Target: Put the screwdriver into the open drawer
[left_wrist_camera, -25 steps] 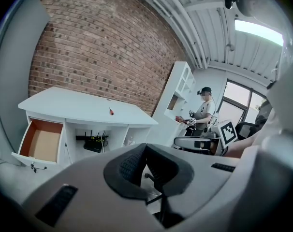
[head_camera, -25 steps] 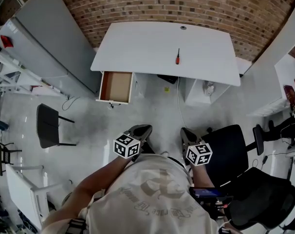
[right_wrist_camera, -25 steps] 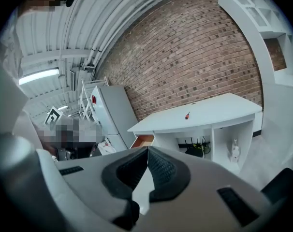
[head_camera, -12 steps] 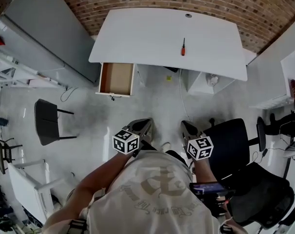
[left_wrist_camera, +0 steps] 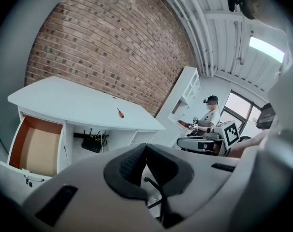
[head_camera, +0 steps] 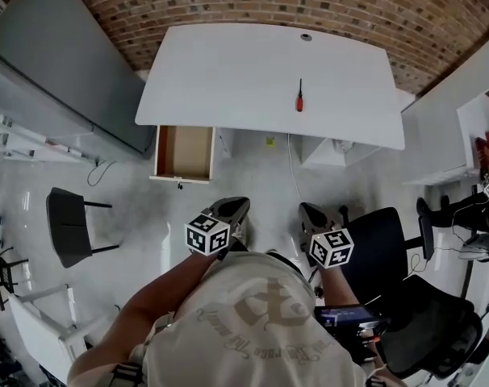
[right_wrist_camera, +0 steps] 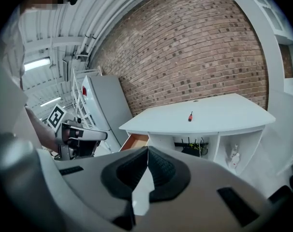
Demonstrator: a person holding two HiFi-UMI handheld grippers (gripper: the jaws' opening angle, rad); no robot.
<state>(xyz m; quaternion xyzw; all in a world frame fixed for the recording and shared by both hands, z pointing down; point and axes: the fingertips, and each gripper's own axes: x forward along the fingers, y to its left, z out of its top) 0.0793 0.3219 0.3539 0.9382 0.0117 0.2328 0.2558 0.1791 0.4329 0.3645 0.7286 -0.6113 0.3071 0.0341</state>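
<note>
Brick wall [head_camera: 252, 2] at the back. White worktop [head_camera: 228, 71] stands against it, well ahead of you. Black office chair [head_camera: 379, 244] on your right, close by the right tongs. Open drawer [head_camera: 184, 151], wood-lined, juts out under the worktop's left end. Your left tongs [left_wrist_camera: 145, 147]: closed, pads together, gripping nothing. Your right tongs [right_wrist_camera: 147, 150]: likewise closed and empty. You hold both low in front of you, well short of the worktop. Screwdriver [head_camera: 299, 99], red handle, lies on the worktop right of centre, well apart from the drawer.

Head view overhead, gripper views share desk [head_camera: 228, 79]
</note>
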